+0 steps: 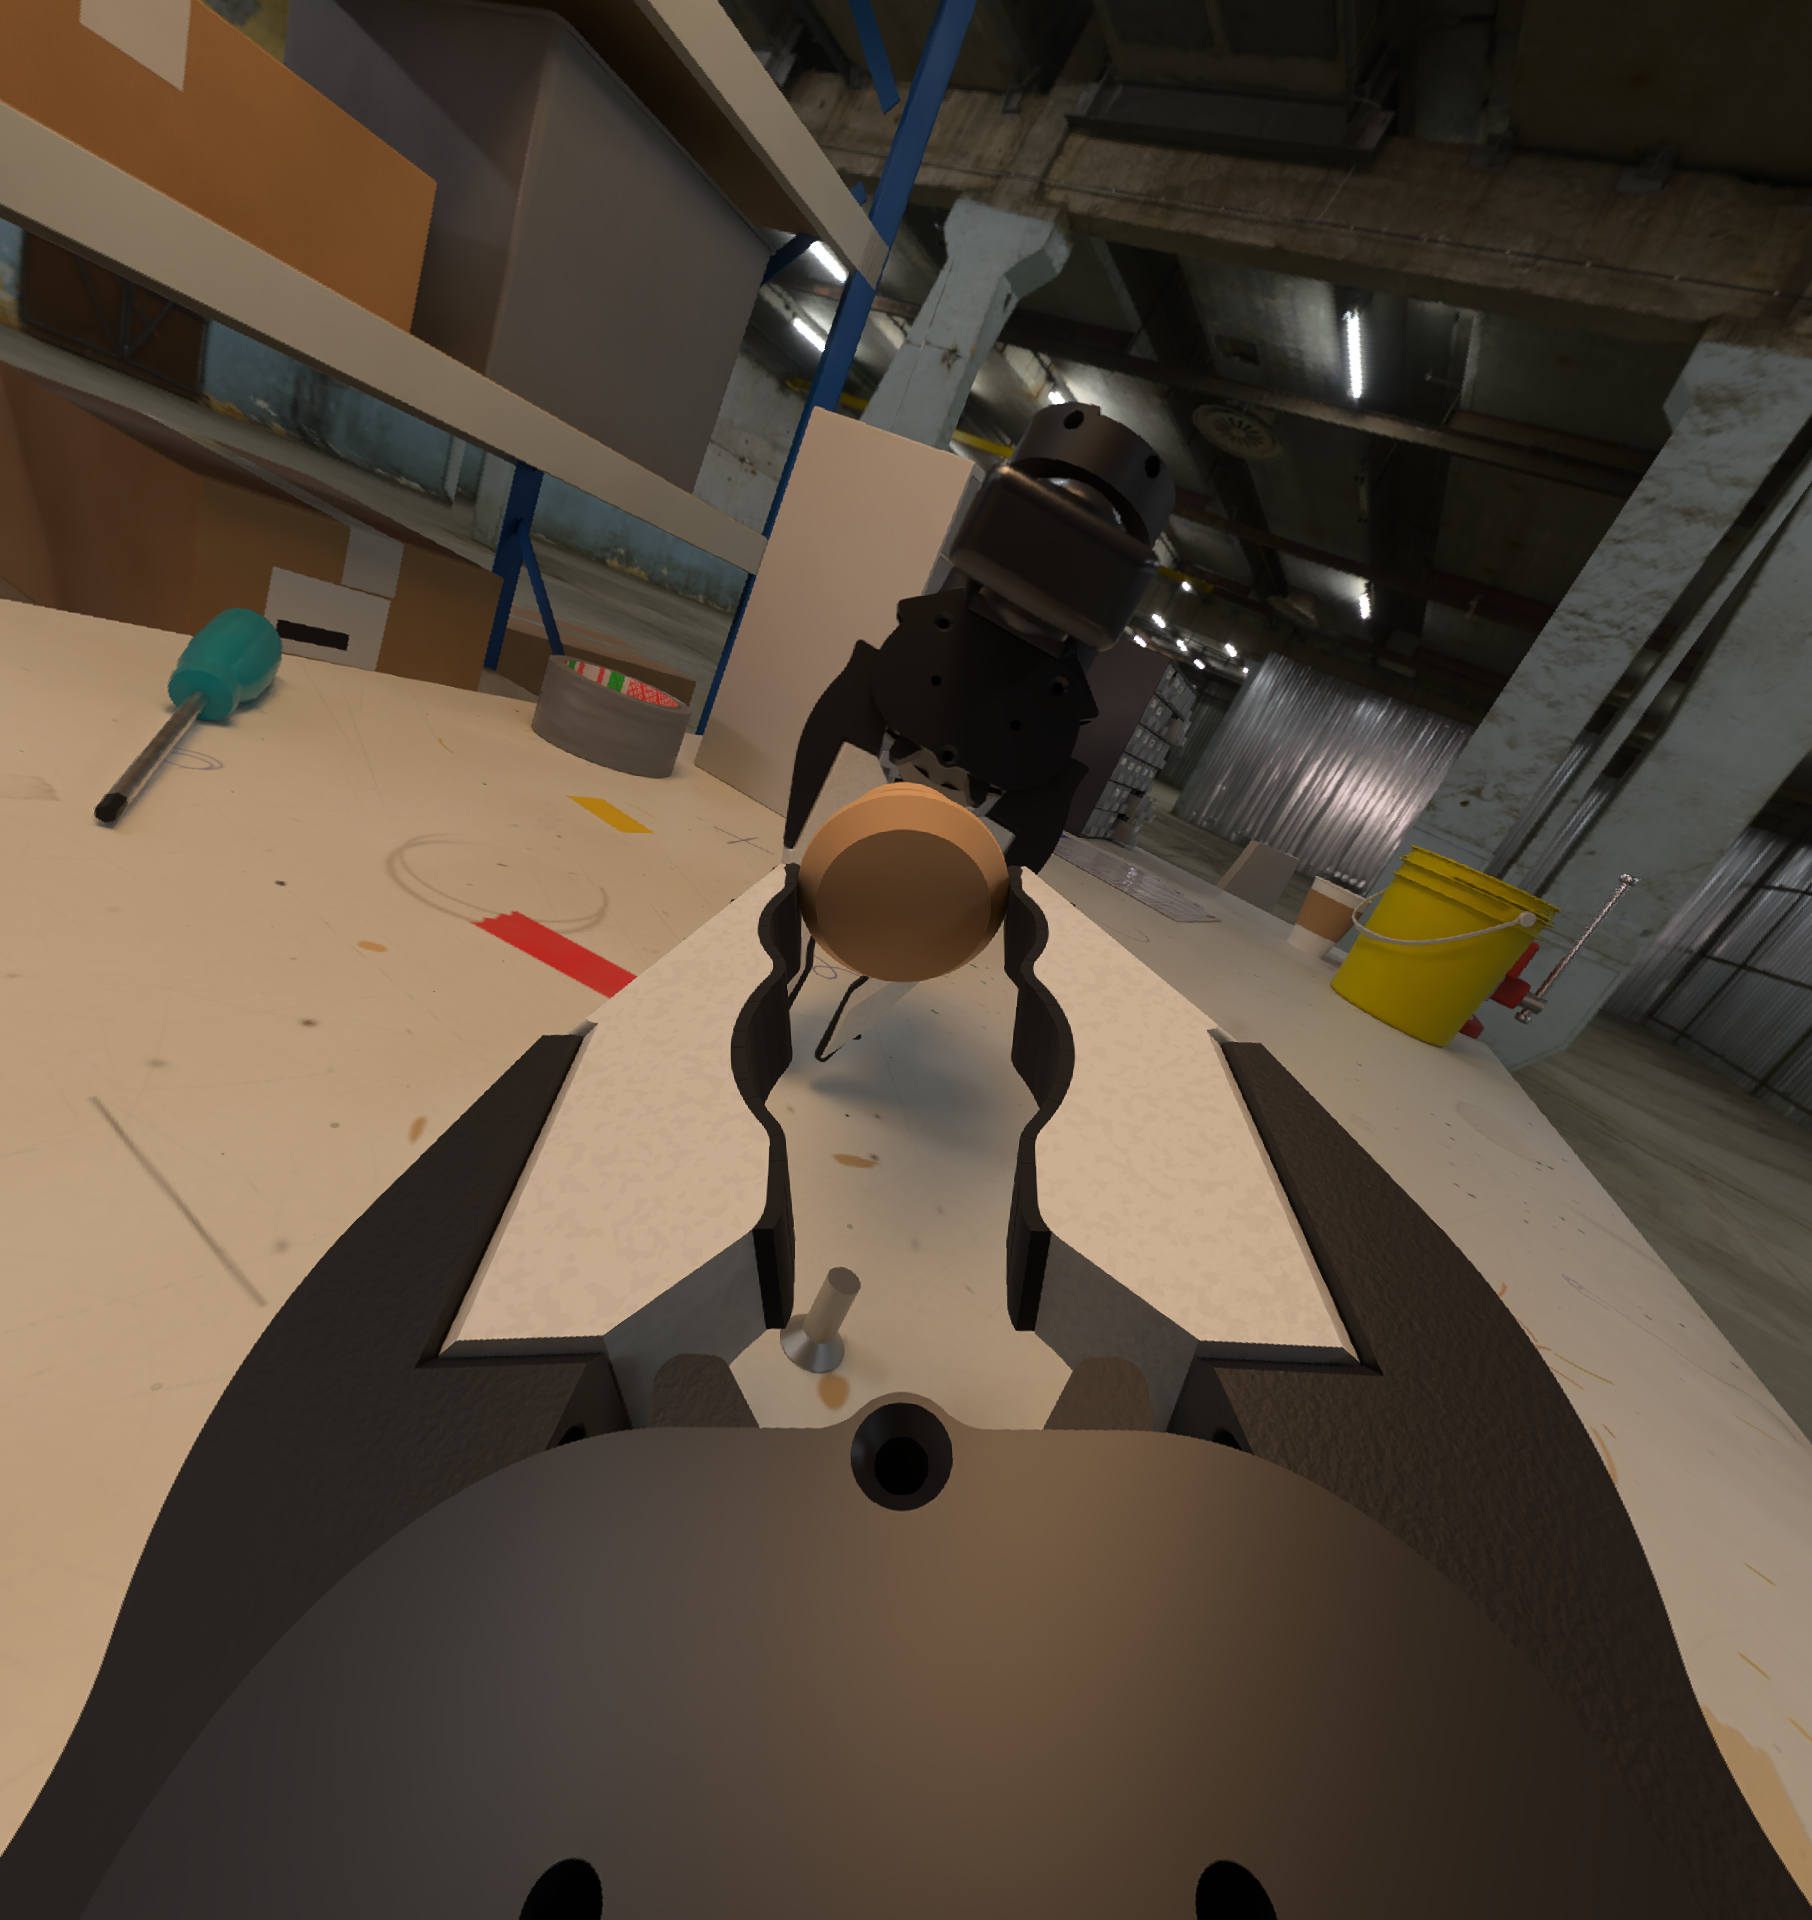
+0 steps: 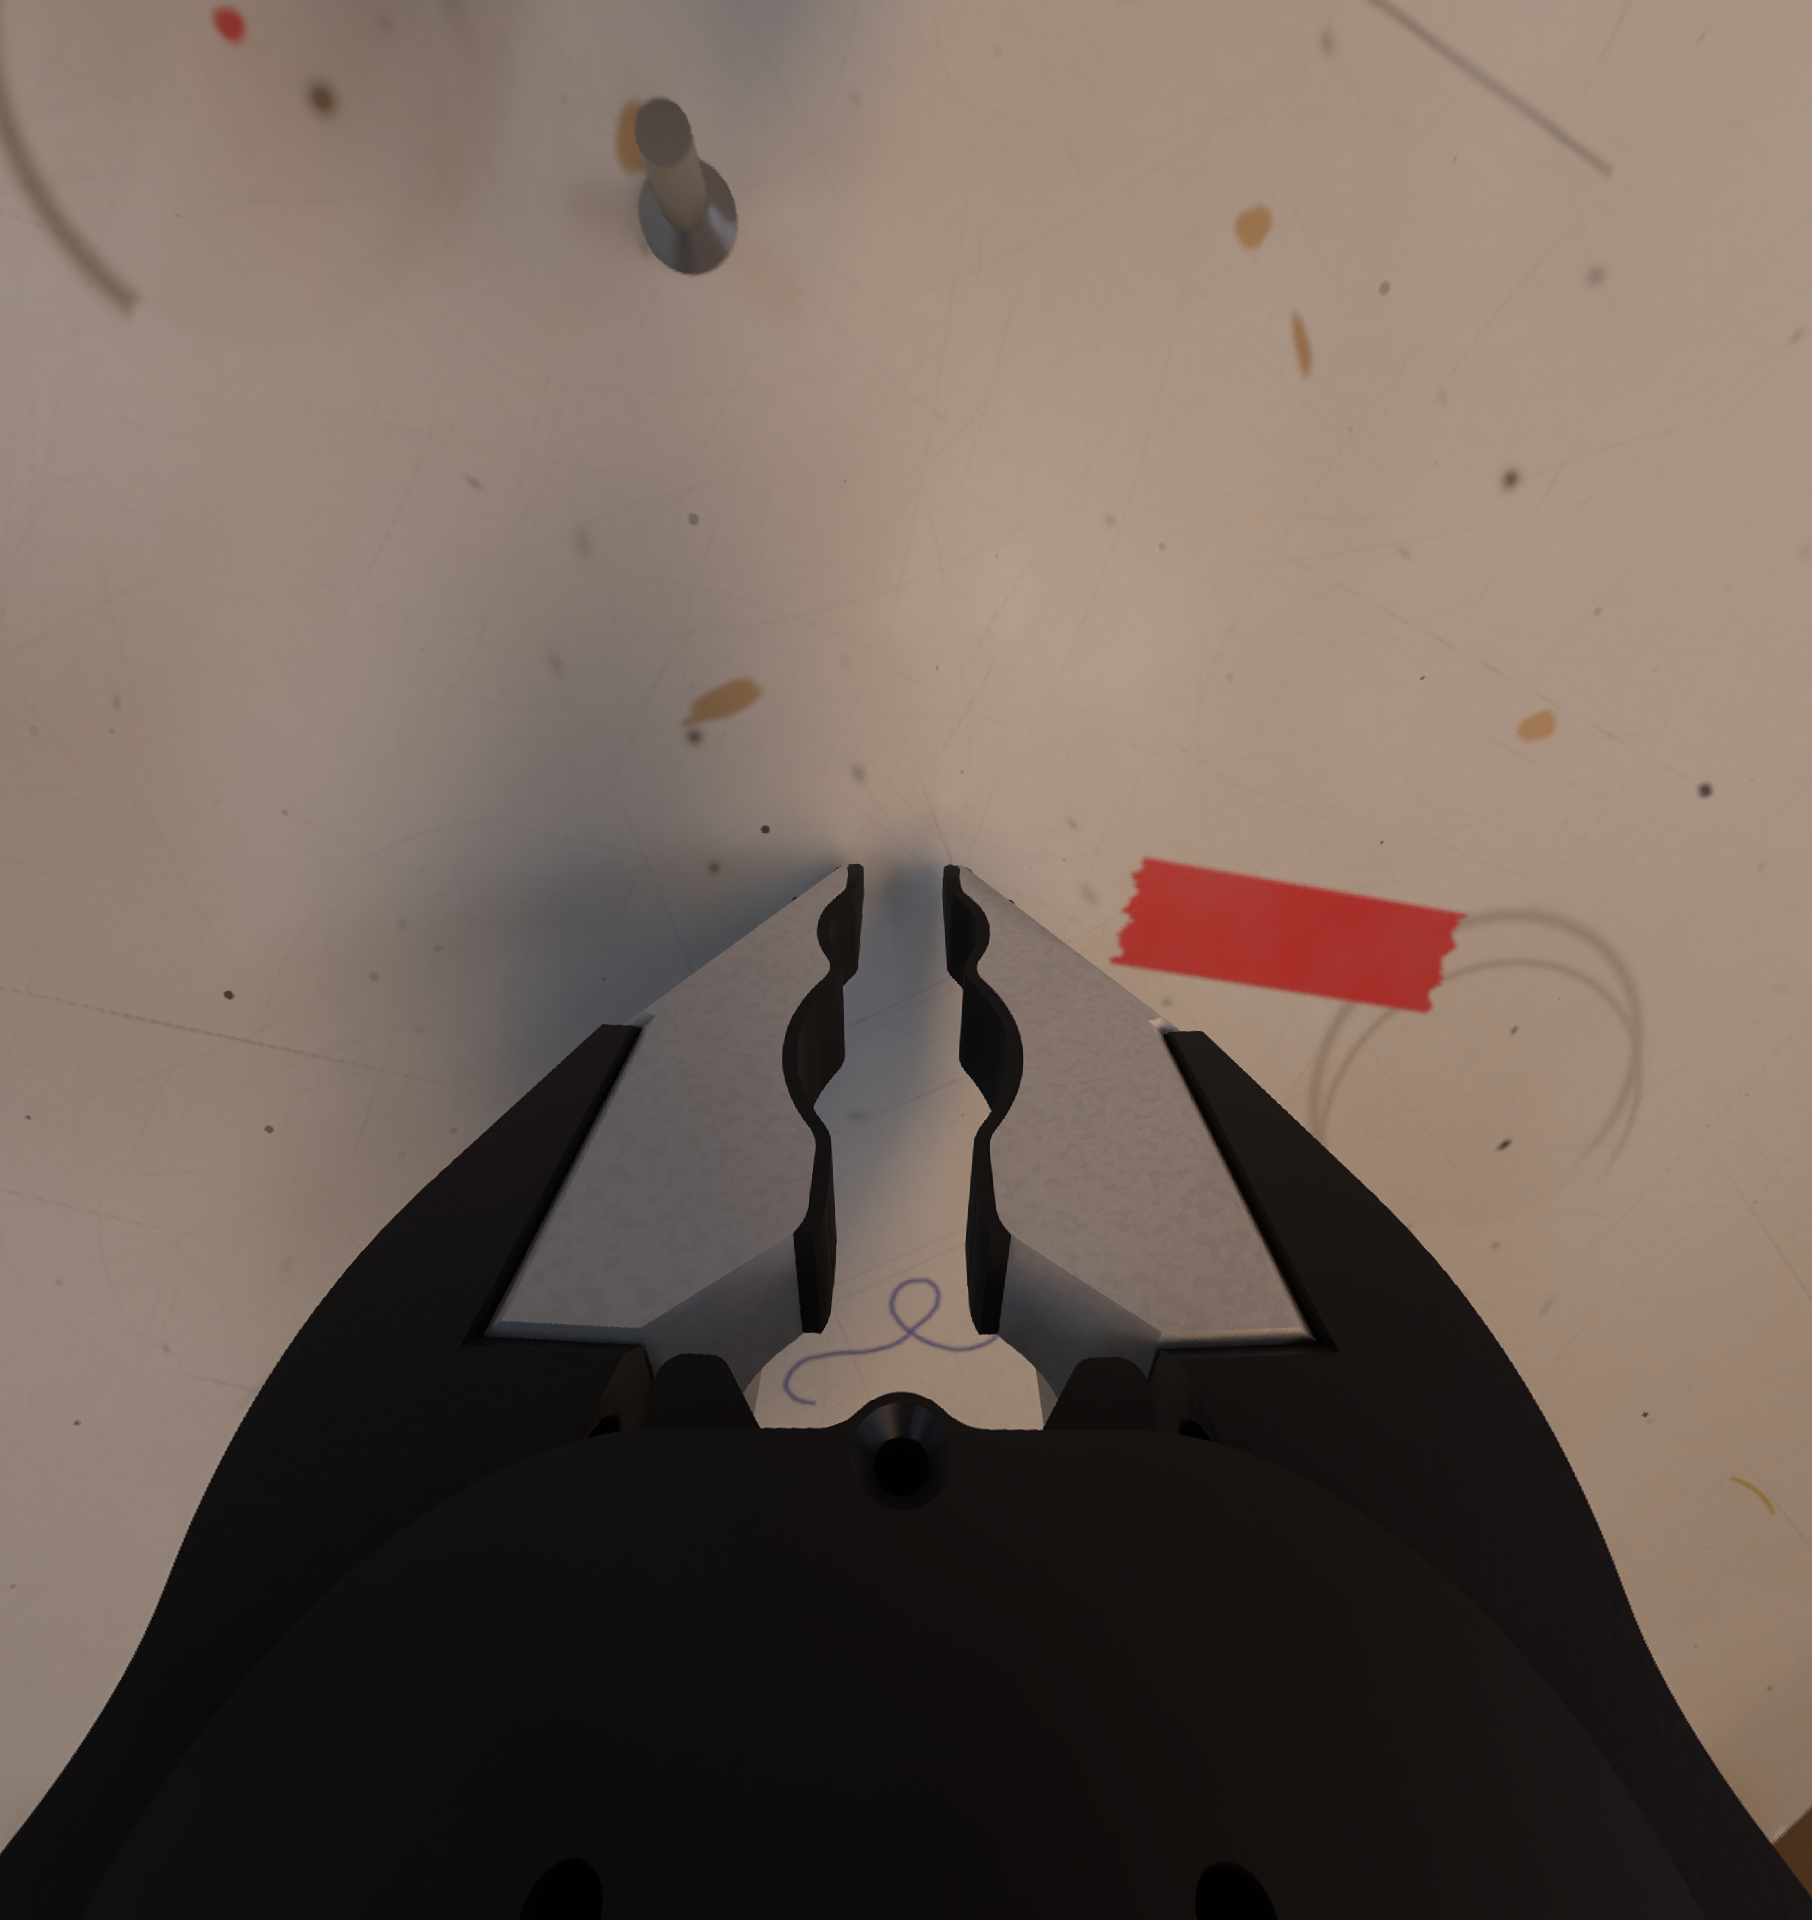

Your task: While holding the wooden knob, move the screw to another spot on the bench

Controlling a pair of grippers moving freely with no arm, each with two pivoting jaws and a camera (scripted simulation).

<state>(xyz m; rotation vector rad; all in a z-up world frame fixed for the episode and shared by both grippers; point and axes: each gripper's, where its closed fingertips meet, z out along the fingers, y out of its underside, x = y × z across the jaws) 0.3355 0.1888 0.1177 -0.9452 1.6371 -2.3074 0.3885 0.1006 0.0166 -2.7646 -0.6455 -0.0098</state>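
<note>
My left gripper is shut on the round wooden knob, pinched between its fingertips above the bench. A small metal screw stands on its flat head on the bench, below the base of the left fingers; it also shows in the right wrist view, far ahead and to the left. My right gripper points straight down at the bench with a narrow gap between its fingers and nothing in it. In the left wrist view it hangs just beyond the knob, partly hidden by it.
A teal-handled screwdriver and a tape roll lie at the back left. A red tape strip is stuck on the bench. A yellow bucket, a paper cup, a white panel and shelves with boxes stand behind.
</note>
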